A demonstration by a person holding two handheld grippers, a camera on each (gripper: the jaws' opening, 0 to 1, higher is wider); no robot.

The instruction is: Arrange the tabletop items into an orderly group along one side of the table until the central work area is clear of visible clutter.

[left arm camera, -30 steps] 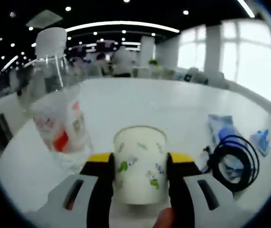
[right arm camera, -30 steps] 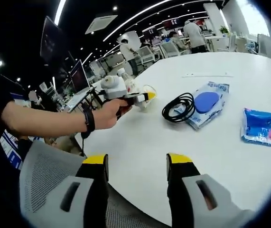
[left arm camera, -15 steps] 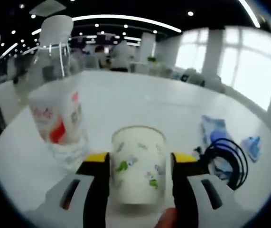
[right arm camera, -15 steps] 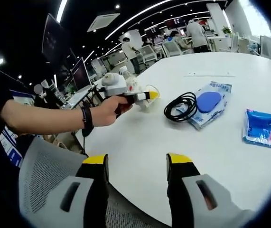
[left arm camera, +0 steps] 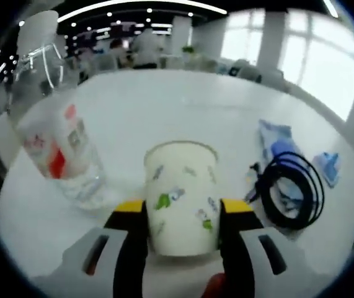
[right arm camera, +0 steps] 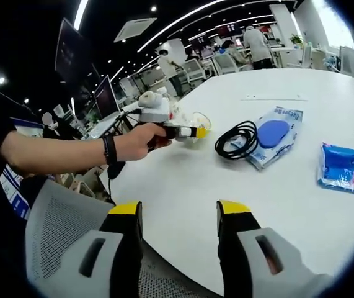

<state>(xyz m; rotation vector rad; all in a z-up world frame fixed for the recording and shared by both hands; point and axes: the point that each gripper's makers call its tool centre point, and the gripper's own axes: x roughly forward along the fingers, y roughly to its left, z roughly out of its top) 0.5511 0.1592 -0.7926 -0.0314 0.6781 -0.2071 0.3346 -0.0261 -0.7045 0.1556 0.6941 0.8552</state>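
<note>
L tongs (left arm camera: 183, 214) clamp a printed paper cup (left arm camera: 181, 195) between both jaws, above the white bench (left arm camera: 164, 105). Clear water bottle (left arm camera: 56, 139) stands just left of cup; coiled black cable (left arm camera: 294, 195) and wet-wipes pack (left arm camera: 276, 139) lie right. R tongs (right arm camera: 180, 214) gape wide, empty, at near bench edge.

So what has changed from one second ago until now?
The left gripper, shut on the cup, has moved further over the table, toward the cable; the bottle is now beside it. The right gripper stayed open at the table edge. The cable and both packets did not move.
</note>
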